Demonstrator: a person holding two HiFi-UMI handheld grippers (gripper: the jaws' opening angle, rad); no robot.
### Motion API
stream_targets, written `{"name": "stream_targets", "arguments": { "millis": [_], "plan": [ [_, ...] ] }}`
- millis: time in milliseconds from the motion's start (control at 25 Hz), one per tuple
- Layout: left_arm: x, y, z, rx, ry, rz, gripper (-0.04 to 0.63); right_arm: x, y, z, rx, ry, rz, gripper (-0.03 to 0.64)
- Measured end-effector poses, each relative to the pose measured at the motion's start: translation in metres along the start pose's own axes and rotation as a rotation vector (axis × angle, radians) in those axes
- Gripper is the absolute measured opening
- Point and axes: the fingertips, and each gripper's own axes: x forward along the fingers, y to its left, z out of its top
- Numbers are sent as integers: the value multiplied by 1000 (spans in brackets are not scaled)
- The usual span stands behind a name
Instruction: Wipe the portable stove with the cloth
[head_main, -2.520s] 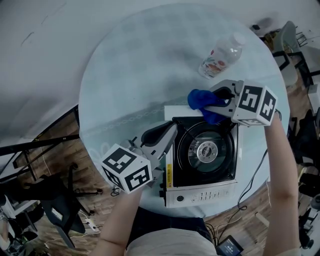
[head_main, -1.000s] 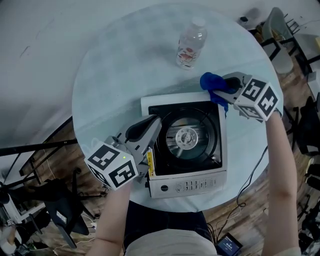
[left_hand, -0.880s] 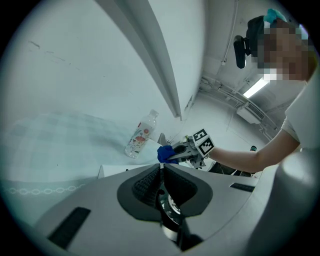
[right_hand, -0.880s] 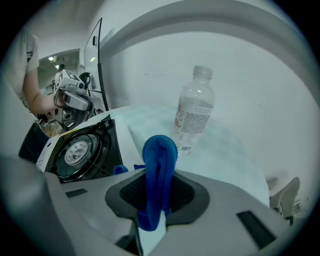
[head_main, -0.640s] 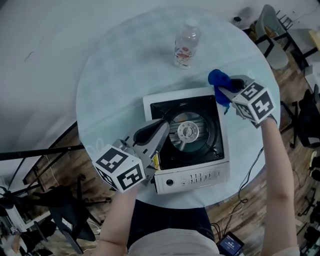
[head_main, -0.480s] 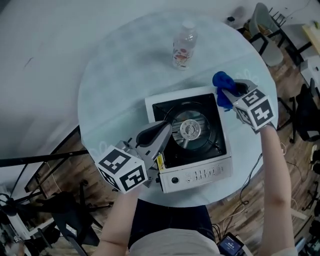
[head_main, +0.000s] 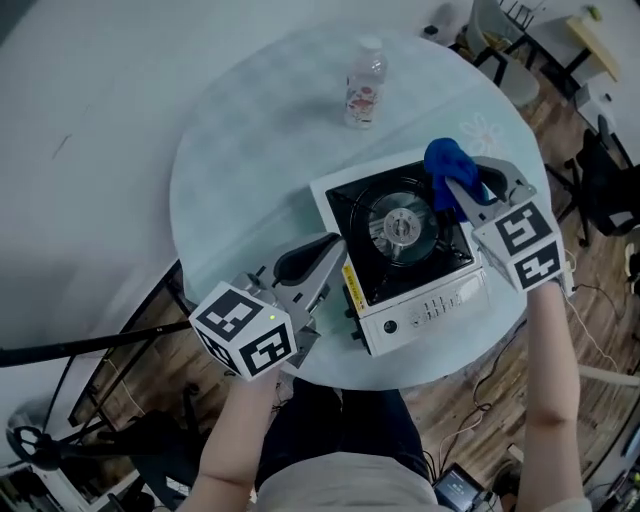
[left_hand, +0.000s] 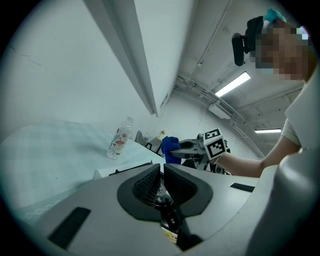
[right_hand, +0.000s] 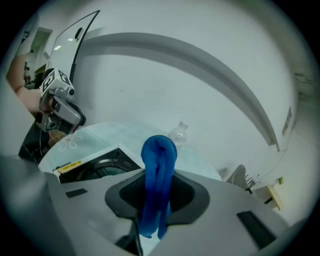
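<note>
The portable stove (head_main: 455, 288) is white with a black top and a round burner (head_main: 405, 228), and it stands near the front right of the round glass table (head_main: 250, 170). My right gripper (head_main: 462, 190) is shut on a bunched blue cloth (head_main: 446, 168), which hangs over the stove top's far right part, beside the burner. In the right gripper view the cloth (right_hand: 158, 167) stands up between the pads, with the stove (right_hand: 95, 162) below on the left. My left gripper (head_main: 332, 248) is shut on nothing, its tip at the stove's left edge. The left gripper view shows the cloth (left_hand: 170, 147) beyond its jaws.
A clear plastic bottle (head_main: 363, 75) with a printed label stands at the table's far side, well apart from the stove. Chairs (head_main: 500, 60) and a wooden floor (head_main: 150, 350) lie past the table's edge. The stove's knob and front panel (head_main: 420, 312) face me.
The right gripper carried the cloth from beyond the stove's back right corner to over the stove top beside the burner. The head view swung, turning the stove in view. The left gripper stayed at the stove's left.
</note>
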Motion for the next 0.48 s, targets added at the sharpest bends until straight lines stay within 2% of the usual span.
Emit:
{"name": "stream_targets", "arguments": {
  "millis": [280,480],
  "plan": [
    [-34,-23,20,72,-7,-118,38,-64,44,46,140,-139,-86,96],
    [-57,-45,39,113,-33,-205,38,-101,73,79,196,-201,-146,95]
  ]
}}
